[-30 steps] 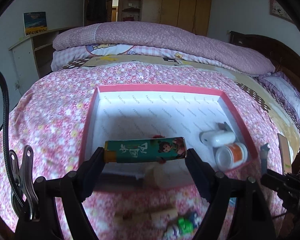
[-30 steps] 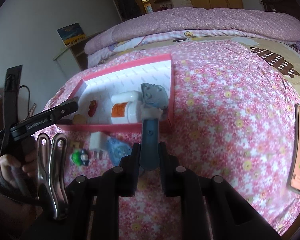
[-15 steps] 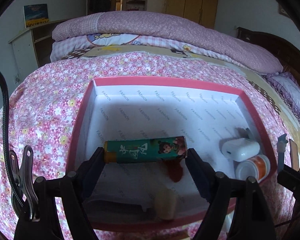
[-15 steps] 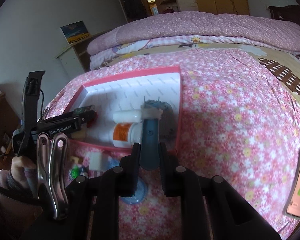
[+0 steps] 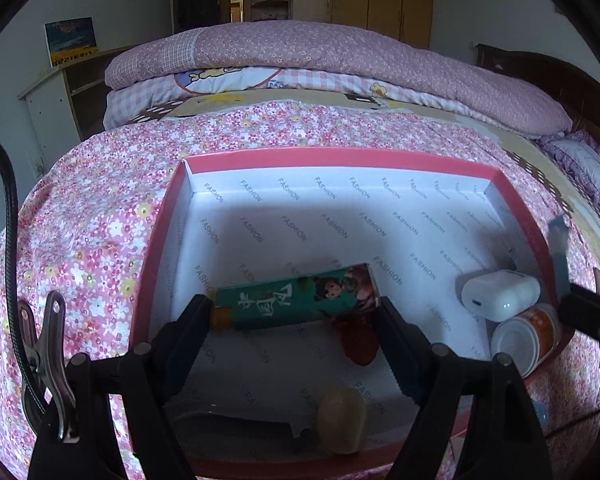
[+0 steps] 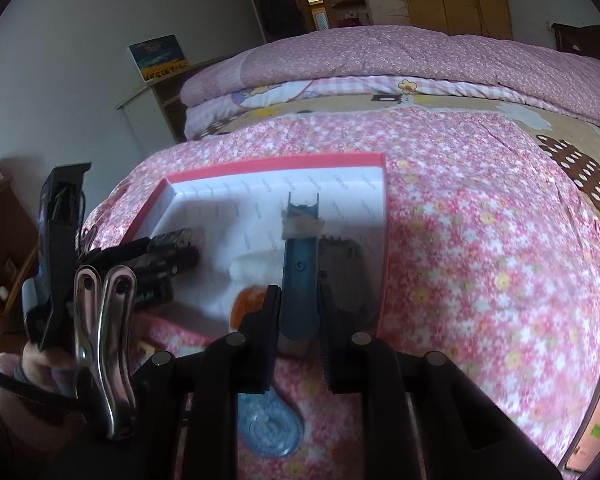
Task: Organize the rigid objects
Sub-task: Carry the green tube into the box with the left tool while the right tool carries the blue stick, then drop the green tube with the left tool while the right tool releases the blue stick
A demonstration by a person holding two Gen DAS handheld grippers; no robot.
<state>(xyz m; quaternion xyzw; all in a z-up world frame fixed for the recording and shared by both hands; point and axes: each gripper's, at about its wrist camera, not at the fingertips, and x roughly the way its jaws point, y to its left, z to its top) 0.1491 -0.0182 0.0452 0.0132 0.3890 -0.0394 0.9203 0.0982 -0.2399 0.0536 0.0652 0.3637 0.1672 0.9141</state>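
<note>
Green tube (image 5: 296, 300), clamped end to end in my left tool (image 5: 296, 312), is hanging low over the pink box (image 5: 340, 157) while I'm keeping it level for release, my right tool (image 6: 300, 308) squeezing a blue razor (image 6: 300, 276).

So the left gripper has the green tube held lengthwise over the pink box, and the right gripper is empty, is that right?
Not quite. The left gripper does hold the green tube lengthwise over the pink box, but the right gripper is not empty. The right wrist view shows its fingers shut on a blue handled tool pointing toward the box.
</note>
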